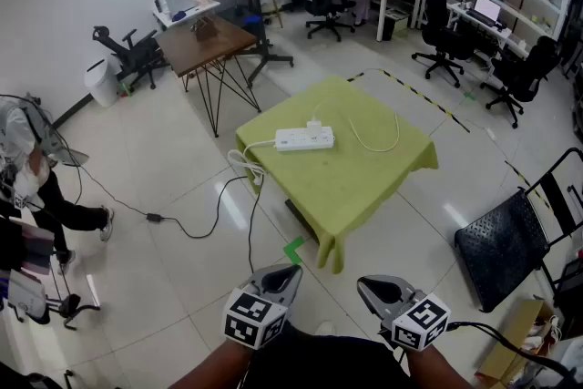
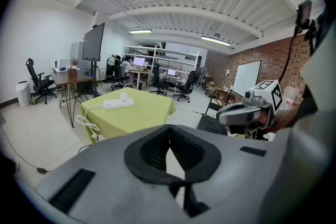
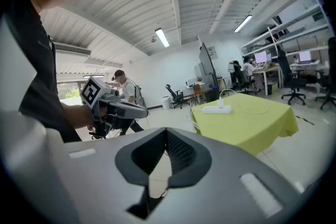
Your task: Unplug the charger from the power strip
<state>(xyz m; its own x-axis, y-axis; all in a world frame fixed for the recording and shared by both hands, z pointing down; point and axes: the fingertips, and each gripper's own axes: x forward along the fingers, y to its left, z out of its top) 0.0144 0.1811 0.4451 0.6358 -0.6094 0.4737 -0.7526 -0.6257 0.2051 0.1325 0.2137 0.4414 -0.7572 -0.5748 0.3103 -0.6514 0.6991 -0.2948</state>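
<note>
Floor (image 1: 196,296) stretches between table (image 1: 364,187) edge and left gripper (image 1: 285,276).

Too small in every view to tell: the shape of the charger (image 1: 315,125) and how deep it sits in the power strip (image 1: 304,139). Hidden under the green cloth (image 1: 364,187): the table itself. Cut by the left edge of the head view: a person (image 1: 27,168). Cut by the right edge: a black chair (image 1: 510,241) and a cardboard box (image 1: 515,351).

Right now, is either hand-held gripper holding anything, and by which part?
Nothing is held. The left hand-held gripper and right hand-held gripper are both shut and empty, well short of the table; the charger sits plugged into the power strip.
</note>
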